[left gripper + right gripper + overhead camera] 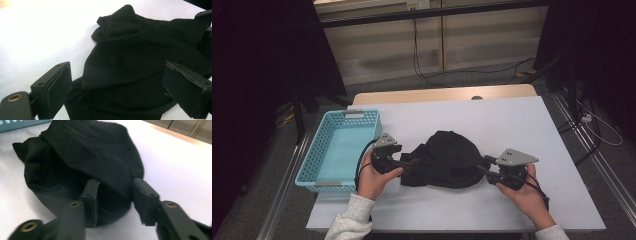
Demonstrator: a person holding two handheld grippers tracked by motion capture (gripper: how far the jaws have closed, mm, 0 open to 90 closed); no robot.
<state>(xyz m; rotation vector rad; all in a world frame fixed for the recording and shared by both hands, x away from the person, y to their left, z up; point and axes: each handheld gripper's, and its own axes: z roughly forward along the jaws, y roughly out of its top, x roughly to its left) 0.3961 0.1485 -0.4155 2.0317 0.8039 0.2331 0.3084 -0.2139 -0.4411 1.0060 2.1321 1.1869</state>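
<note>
Crumpled black cloth (451, 159) on white table (512, 120), bunched, folded edges

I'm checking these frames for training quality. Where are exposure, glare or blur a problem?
High view: dim room, dark at both sides, yet the black cloth and turquoise basket read clearly. Left gripper view: the white table is blown out and the cloth's folds are faint. Right gripper view: soft, the right hand-held gripper blurred near the lens, the table overexposed at right.

Both hands low, left gripper (408, 164) fingers spread wide, right gripper (486, 167) fingers parted.
</note>
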